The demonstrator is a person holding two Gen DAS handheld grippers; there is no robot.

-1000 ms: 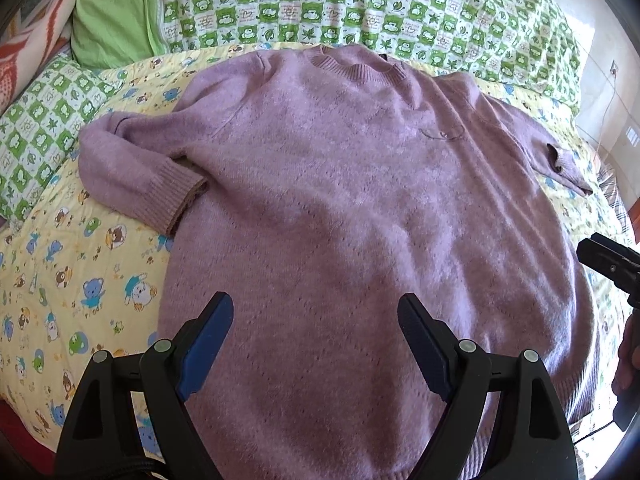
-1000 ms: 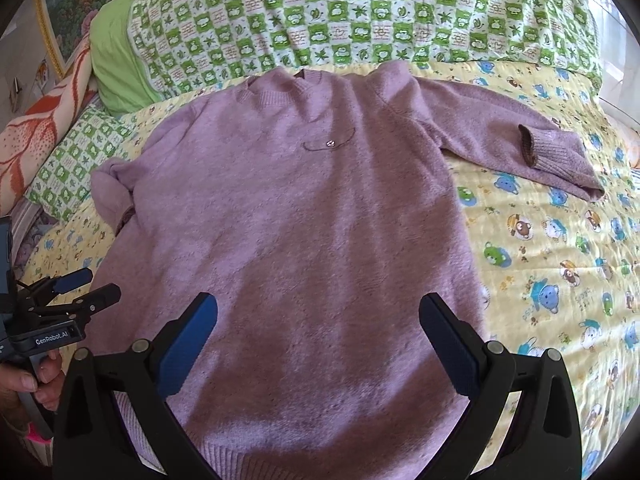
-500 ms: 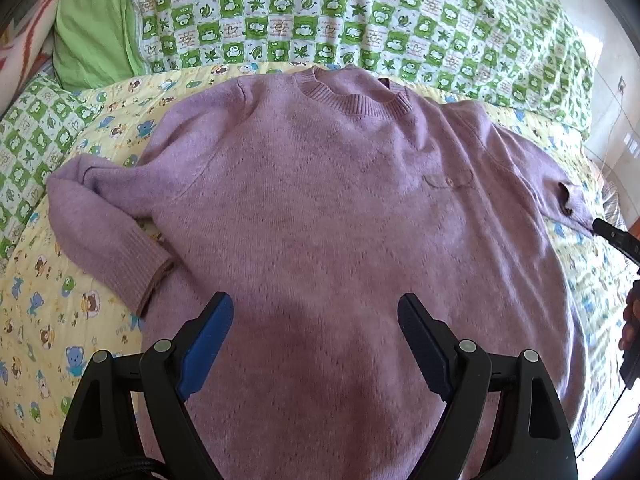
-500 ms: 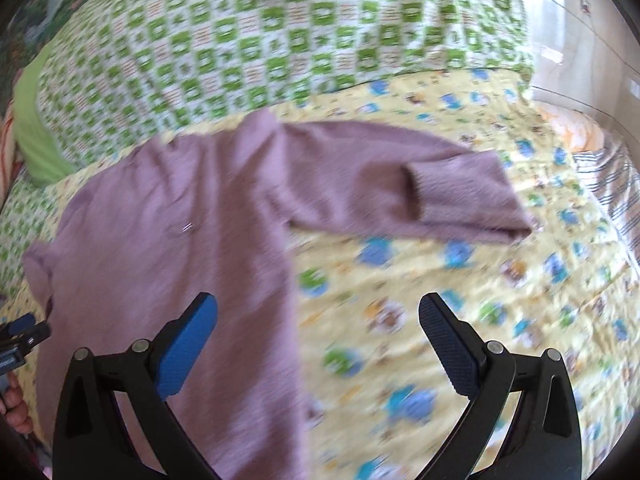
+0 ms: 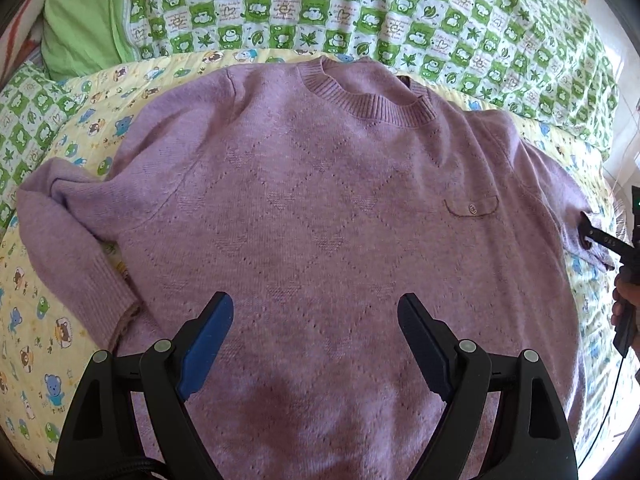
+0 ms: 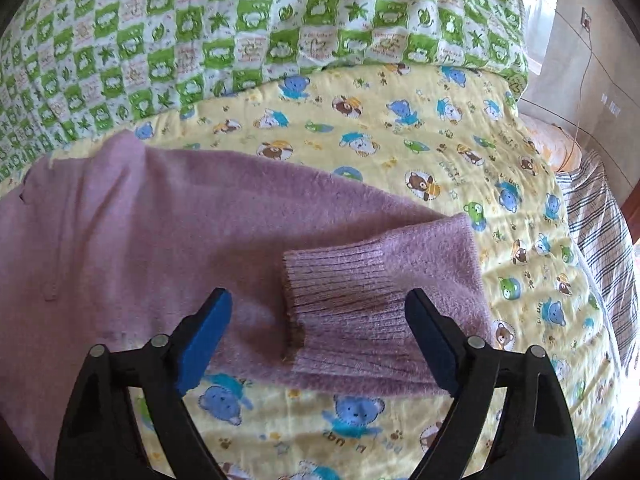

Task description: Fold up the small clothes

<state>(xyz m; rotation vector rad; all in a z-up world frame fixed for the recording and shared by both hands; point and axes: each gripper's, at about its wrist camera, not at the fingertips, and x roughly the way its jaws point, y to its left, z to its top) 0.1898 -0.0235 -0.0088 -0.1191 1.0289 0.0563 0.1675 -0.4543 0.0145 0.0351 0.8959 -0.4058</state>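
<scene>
While the soft lilac knitted sweater [image 5: 320,208] lies flat, face up, on the yellow bear-print bed sheet [image 6: 400,136], both tools are spread and empty. Left gripper [image 5: 316,320] hovers over the sweater body. Right gripper [image 6: 318,316] straddles the ribbed cuff [image 6: 340,300] of the doubled-back sleeve. The knit is probably light, limp and stretchy; pinch the firmer ribbed cuff.

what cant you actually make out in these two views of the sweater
- Sweater hem: left wrist view, hidden behind the left gripper and cut off by the bottom edge.
- Left cuff opening: left wrist view, its end is tucked against the sweater body.
- Right gripper: left wrist view, cut off by the right edge.
- Pocket button marking: too small.
- Sweater body: right wrist view, cut off at the left edge.
</scene>
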